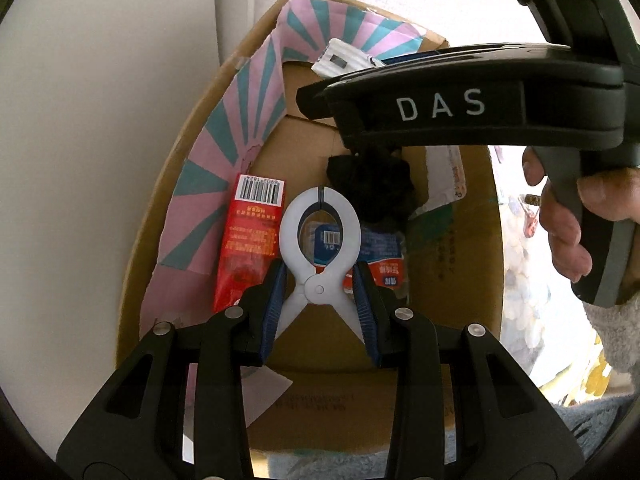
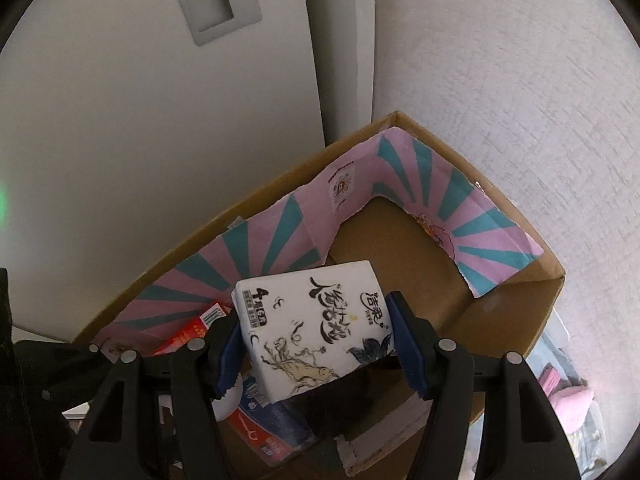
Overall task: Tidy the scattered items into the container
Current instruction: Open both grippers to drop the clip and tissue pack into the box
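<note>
My left gripper [image 1: 319, 280] is shut on a white plastic clamp [image 1: 319, 236], held over the open cardboard box [image 1: 472, 248]. Inside the box lie a red packet [image 1: 248, 240], a blue packet [image 1: 380, 248] and a black fabric item [image 1: 372, 188]. My right gripper [image 2: 316, 344] is shut on a white tissue pack [image 2: 316, 320] with black calligraphy, held above the same box [image 2: 516, 316]. The right gripper's black body [image 1: 480, 96] crosses the top of the left wrist view. The red packet [image 2: 192, 328] and blue packet [image 2: 272, 420] show below the tissue pack.
A pink and teal striped paper liner [image 1: 236, 120] runs along the box's inner walls [image 2: 280, 236]. A white wall and door [image 2: 160, 120] stand behind the box. Pink items [image 2: 568, 400] lie on a patterned surface right of the box.
</note>
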Motion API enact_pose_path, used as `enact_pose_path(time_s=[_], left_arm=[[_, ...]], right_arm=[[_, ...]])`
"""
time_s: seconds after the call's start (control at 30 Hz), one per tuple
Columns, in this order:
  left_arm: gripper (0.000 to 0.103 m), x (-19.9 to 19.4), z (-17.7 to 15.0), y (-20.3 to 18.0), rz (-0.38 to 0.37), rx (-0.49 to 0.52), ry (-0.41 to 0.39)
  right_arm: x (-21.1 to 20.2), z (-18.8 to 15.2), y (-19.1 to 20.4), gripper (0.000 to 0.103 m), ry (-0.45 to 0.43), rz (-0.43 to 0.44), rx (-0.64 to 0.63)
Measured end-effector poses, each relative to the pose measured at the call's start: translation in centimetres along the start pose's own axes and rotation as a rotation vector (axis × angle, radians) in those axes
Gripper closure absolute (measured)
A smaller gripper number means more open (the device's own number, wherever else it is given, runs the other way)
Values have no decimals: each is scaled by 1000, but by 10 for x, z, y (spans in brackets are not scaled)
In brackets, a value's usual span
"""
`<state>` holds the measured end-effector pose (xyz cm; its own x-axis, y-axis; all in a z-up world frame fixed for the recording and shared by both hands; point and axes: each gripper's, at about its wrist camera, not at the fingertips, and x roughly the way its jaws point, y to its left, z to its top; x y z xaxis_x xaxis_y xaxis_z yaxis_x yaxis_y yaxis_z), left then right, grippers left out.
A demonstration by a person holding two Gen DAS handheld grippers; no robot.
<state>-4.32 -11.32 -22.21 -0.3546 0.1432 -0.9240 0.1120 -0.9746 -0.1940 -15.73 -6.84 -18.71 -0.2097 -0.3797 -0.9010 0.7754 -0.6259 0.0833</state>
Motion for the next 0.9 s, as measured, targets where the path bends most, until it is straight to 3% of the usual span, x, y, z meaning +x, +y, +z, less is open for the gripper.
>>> enact_pose_path(time_s=[0.03,0.1,0.2,0.37,0.77,0.9], left_arm=[[64,0,1,0,-8,-3,5],[29,-1,3,0,-60,-7,13],[16,-8,6,-4,-104,-6,-6],[13,-20,5,-13,-66,42,-48],[13,-38,-7,-5,-68,28,-59],[13,-35,-1,-20,-67,31,-62]], right_arm=[[1,0,0,41,0,3,3],[2,1,-1,39,8,33,18],[3,4,-2,39,24,66,36],[-7,5,-4,28,-16,64,48],[-26,0,-19,28,-81,95,112],[-36,-8,-19,28,-105,114,143]])
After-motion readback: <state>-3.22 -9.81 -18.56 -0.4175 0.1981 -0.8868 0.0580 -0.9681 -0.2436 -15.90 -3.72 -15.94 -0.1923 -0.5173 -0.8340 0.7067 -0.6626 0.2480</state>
